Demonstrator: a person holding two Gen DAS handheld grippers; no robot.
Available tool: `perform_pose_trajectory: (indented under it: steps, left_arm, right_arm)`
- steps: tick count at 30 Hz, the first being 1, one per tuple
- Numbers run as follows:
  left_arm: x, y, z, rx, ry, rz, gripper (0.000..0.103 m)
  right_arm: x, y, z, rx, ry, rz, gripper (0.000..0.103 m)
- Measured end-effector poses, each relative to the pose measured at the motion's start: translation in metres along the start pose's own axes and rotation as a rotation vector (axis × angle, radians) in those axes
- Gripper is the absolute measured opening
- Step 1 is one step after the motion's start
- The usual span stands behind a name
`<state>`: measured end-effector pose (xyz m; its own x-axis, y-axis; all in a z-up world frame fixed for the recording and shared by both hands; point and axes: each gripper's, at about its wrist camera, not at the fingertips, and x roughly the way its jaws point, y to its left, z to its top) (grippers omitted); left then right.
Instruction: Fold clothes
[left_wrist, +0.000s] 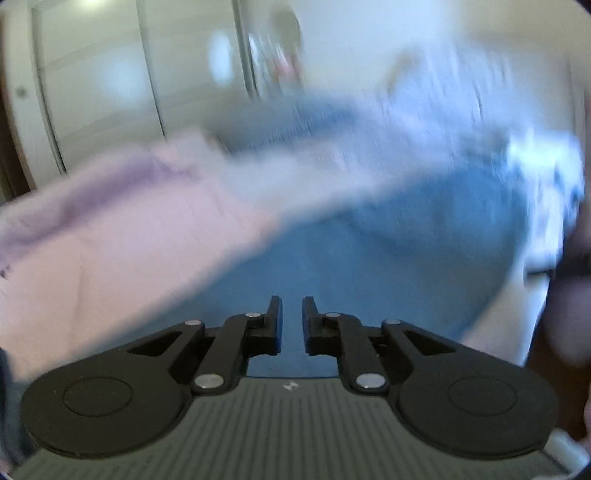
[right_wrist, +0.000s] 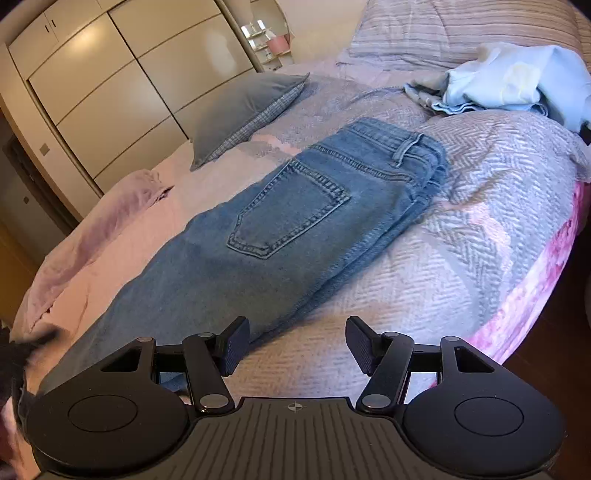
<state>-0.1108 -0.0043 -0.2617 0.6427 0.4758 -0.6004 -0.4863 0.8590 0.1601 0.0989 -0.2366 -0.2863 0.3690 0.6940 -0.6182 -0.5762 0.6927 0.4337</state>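
Jeans (right_wrist: 295, 221) laid lengthwise on the bed (right_wrist: 480, 229), folded leg over leg, back pocket (right_wrist: 288, 218) up, waistband (right_wrist: 391, 140) at the far end, legs running toward the near-left corner. Right gripper (right_wrist: 295, 343) hovering over the quilt just beside the near edge of the legs, jaws spread wide, nothing between them. Left gripper (left_wrist: 291, 321) over blue denim (left_wrist: 369, 258), jaws narrow with a slim gap showing blue; badly blurred view, so impossible to tell whether any cloth is pinched there.

Judged from the look: heavy, fairly stiff denim, thick at the seams and doubled at the waistband. Not slippery, not fragile, likely to drape slowly and keep a crease once pressed. Two stacked layers, so a shallow pinch probably lifts only the top leg and lets the lower one lag or slide out of line.

Best hold, as a guess: both layers together at the hem end, one gripper at each outer edge, close to the side seams where the fabric is firmest. Then carry toward the waistband, keeping the edges level. Soft quilt underneath gives way, so press down a little to get a finger under the cloth.

Pile of pale blue clothes (right_wrist: 509, 81) well apart near the far right; grey pillow (right_wrist: 247, 110) beyond the waistband; wardrobe (right_wrist: 110, 85) behind
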Motion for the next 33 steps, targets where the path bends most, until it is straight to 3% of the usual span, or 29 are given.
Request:
perform_pose_trajectory:
  steps: [3, 5, 7, 9, 11, 13, 17, 22, 25, 27, 29, 31, 33]
  left_arm:
    - [-0.024, 0.009, -0.022, -0.130, -0.054, -0.020, 0.013]
    - [-0.048, 0.042, -0.040, -0.297, -0.072, -0.001, 0.030]
    - [-0.070, 0.088, -0.060, -0.463, -0.093, 0.076, 0.037]
    - [-0.099, 0.134, -0.085, -0.626, -0.112, 0.186, 0.037]
    - [-0.131, 0.174, -0.114, -0.816, -0.153, 0.294, 0.050]
    - [-0.161, 0.206, -0.146, -1.041, -0.217, 0.355, 0.056]
    - [-0.183, 0.246, -0.180, -1.383, -0.370, 0.317, 0.061]
    - [-0.165, 0.278, -0.188, -1.575, -0.422, 0.260, 0.064]
    - [-0.153, 0.290, -0.196, -1.660, -0.414, 0.297, 0.063]
    - [-0.144, 0.298, -0.199, -1.697, -0.397, 0.333, 0.057]
    - [-0.139, 0.304, -0.199, -1.678, -0.413, 0.319, 0.021]
    - [-0.137, 0.312, -0.177, -1.513, -0.388, 0.326, 0.004]
    - [-0.134, 0.313, -0.138, -1.235, -0.335, 0.344, 0.004]
  right_arm:
    - [0.001, 0.008, 0.001, -0.039, -0.007, 0.022, 0.061]
    - [0.004, 0.013, 0.000, -0.067, -0.007, 0.031, 0.061]
    - [0.010, 0.018, 0.000, -0.073, 0.006, 0.029, 0.061]
    - [0.017, 0.025, -0.001, -0.070, 0.020, 0.039, 0.061]
    - [0.023, 0.034, -0.005, -0.079, 0.033, 0.052, 0.061]
    - [0.029, 0.044, -0.010, -0.097, 0.044, 0.053, 0.061]
    - [0.042, 0.064, -0.022, -0.110, 0.078, 0.056, 0.061]
    - [0.051, 0.086, -0.031, -0.130, 0.101, 0.059, 0.061]
    - [0.054, 0.093, -0.033, -0.143, 0.096, 0.046, 0.061]
    - [0.056, 0.092, -0.031, -0.134, 0.095, 0.049, 0.061]
    - [0.058, 0.090, -0.029, -0.125, 0.094, 0.051, 0.061]
    - [0.059, 0.085, -0.025, -0.122, 0.091, 0.049, 0.061]
    - [0.059, 0.078, -0.020, -0.112, 0.088, 0.051, 0.061]
